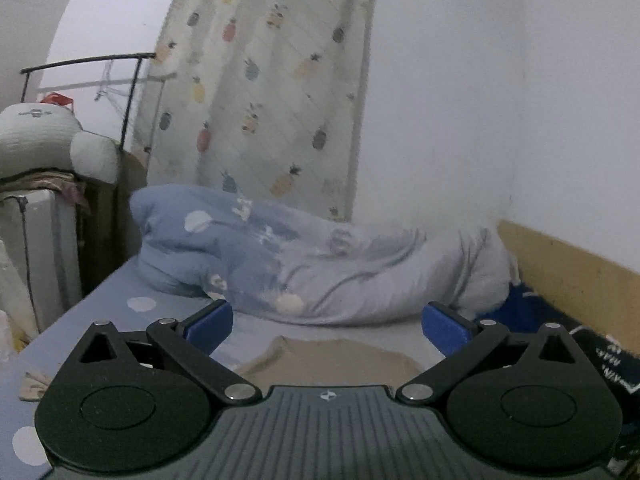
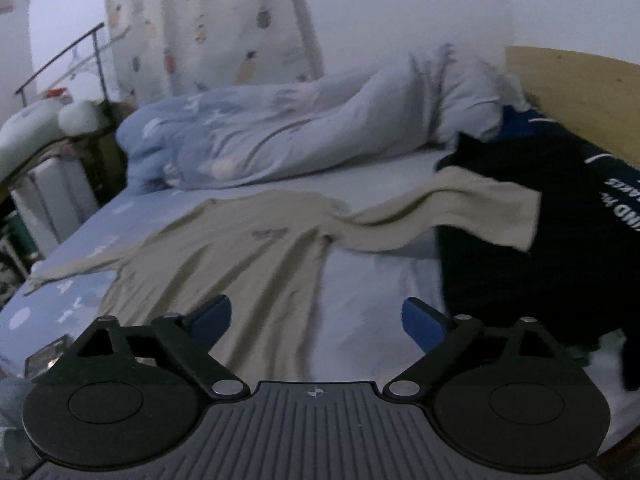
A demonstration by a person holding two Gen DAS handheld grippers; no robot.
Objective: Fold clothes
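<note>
A beige long-sleeved top [image 2: 256,248] lies spread on the blue bed sheet [image 2: 360,280]. One sleeve [image 2: 460,208] stretches right and drapes over a black garment [image 2: 540,248] with white lettering. The other sleeve [image 2: 80,268] runs toward the bed's left edge. My right gripper [image 2: 318,320] hovers over the top's lower part, open, nothing between its blue pads. In the left wrist view the beige top [image 1: 328,360] shows just beyond my left gripper [image 1: 327,326], which is open wide and holds nothing.
A crumpled light-blue duvet [image 1: 304,264] is heaped at the far end of the bed. A wooden headboard [image 1: 572,264] borders the right side. A curtain with pineapple print [image 1: 272,92] hangs behind. A cabinet and white cushion [image 1: 44,144] stand left of the bed.
</note>
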